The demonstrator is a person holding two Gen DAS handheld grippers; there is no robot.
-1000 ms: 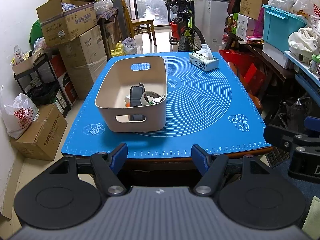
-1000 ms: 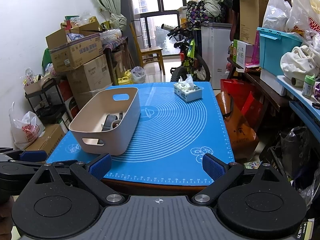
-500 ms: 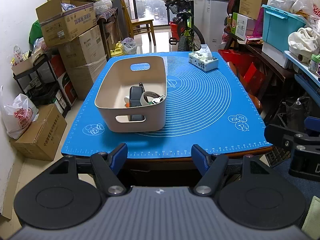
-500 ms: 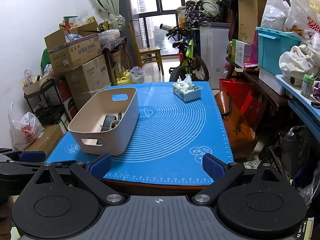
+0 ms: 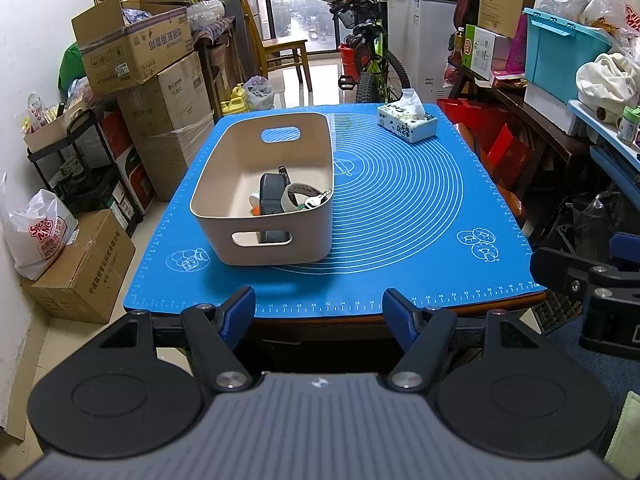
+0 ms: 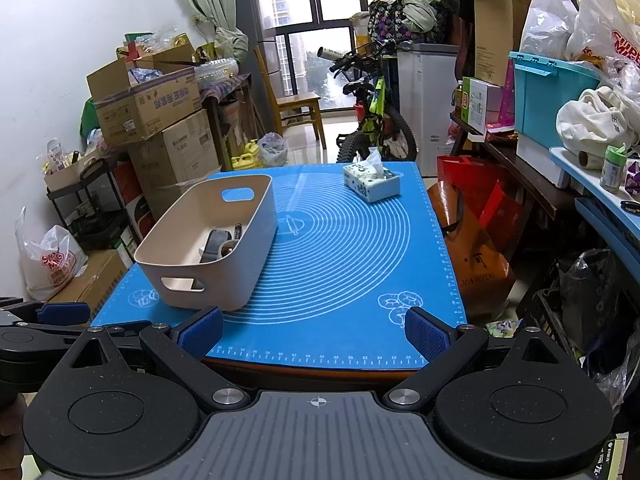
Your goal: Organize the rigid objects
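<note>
A beige bin (image 5: 236, 160) (image 6: 256, 240) with handle cut-outs stands on the left half of the blue mat (image 5: 400, 208) (image 6: 344, 248). Inside it lie a dark case (image 5: 272, 196), a tape roll (image 5: 296, 196), keys (image 5: 318, 200) and a pen, packed at its near right end. My left gripper (image 5: 318, 314) hovers open in front of the table's near edge, nothing between its blue pads. My right gripper (image 6: 314, 332) is open too, held off the near edge to the right, also empty. Each gripper shows at the edge of the other's view.
A tissue box (image 5: 408, 122) (image 6: 372, 182) sits at the mat's far right corner. Stacked cardboard boxes (image 5: 160, 88) and a black shelf line the left wall. A bicycle (image 6: 372, 120) stands beyond the table. Shelves with a teal crate (image 6: 548, 96) crowd the right side.
</note>
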